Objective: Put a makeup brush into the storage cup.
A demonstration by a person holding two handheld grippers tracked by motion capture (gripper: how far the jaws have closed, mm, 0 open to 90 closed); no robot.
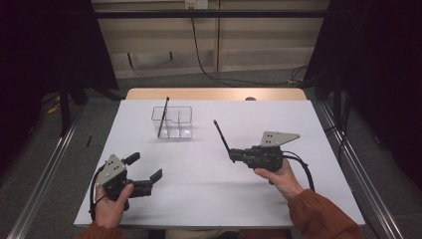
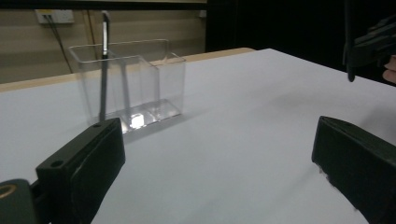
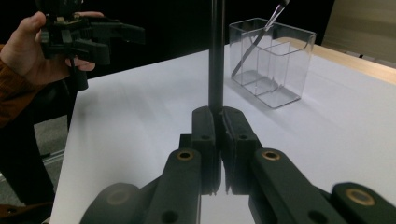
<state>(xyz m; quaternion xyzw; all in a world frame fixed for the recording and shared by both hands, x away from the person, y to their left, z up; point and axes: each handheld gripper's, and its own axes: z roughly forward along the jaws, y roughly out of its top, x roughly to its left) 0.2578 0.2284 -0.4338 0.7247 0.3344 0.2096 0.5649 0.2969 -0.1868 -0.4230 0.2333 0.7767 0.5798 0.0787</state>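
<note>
White matte table (image 1: 209,194), smooth, rectangular, with a pale wood edge strip at its 12 o'clock side. Clear plastic box (image 1: 172,122) stands on it toward 11 o'clock from the table's middle: hard, glossy walls, square corners, inner dividers making compartments. One thin dark stick (image 1: 163,117) leans in the box's left compartment, its top end poking above the rim toward 12 o'clock; slim, straight, dull finish. Right gripper (image 1: 232,156), black, hard, angular, with a grey three-cornered plate on top, sits at about 4 o'clock from the box, well apart from it. Its jaws are pressed together on the lower end of a second thin black rod (image 1: 221,135), which slants up toward 11 o'clock; in the right gripper view the rod rises straight from between the pinched pads (image 3: 232,140). Left gripper (image 1: 145,172), same black build, held at about 7 o'clock from the box above the table's near left part; jaws spread wide, nothing between them. Flat, blunt pads (image 2: 98,177) look faintly rubbery in the left gripper view.
</note>
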